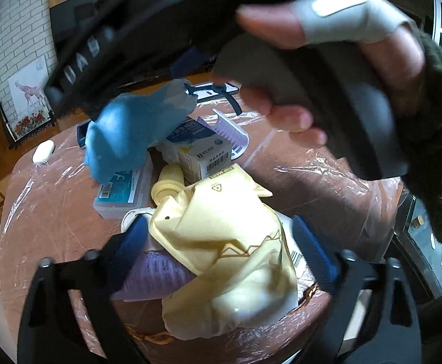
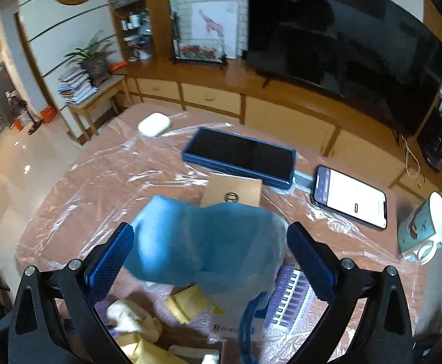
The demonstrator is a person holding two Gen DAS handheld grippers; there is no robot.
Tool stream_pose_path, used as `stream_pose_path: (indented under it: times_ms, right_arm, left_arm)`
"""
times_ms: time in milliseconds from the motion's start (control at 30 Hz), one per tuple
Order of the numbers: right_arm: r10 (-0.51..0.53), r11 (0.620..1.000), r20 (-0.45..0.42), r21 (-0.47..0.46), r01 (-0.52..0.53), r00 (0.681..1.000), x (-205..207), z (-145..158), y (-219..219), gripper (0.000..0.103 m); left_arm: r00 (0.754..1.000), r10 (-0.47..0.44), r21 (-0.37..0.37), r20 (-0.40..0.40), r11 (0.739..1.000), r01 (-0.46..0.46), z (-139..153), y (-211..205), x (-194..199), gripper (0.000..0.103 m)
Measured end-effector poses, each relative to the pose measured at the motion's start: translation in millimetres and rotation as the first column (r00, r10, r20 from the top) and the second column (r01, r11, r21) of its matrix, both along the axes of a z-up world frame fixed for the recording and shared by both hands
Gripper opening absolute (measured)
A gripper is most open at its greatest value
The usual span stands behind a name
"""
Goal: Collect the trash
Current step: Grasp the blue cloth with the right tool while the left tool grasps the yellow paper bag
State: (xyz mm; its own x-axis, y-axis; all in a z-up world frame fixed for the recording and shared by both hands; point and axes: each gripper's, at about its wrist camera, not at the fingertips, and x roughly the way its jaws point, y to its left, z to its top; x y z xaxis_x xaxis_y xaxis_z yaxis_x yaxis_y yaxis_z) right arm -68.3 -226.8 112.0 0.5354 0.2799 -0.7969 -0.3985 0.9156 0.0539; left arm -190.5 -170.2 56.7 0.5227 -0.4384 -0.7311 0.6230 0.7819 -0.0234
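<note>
A: Which step is shown?
B: Gathering. The right gripper grasps a blue bag above the bench. The left gripper straddles a yellow wrapper, near-centre; pad contact cannot be told.

A: Next?
B: Probably clench, lift, bag it.

A: Setting?
B: Plastic-covered bench; television far.

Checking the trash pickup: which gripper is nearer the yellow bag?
Left. The left gripper straddles the yellow bag; the right gripper hangs above it around a blue bag.
</note>
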Motion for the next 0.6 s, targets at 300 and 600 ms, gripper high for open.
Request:
stream_pose_path:
  times_ms: [300,600]
  right_arm:
    - [0.301,0.901,0.094,-0.355,-0.250,0.949,-21.0,-5.1,55.8,0.099]
    - [0.351,0.805,0.019,-0.517,-0.291,0.936,-6.8,-46.2,65.1,0.085]
  left_arm:
    - [0.999,-0.043,0.028,0.019,0.999,0.042,-1.3,-5.5,-1.6,0.088]
    - [0.996,-0.067,0.079,0.062,0.995,0.062,-3.2,-10.4,-8.9,0.082]
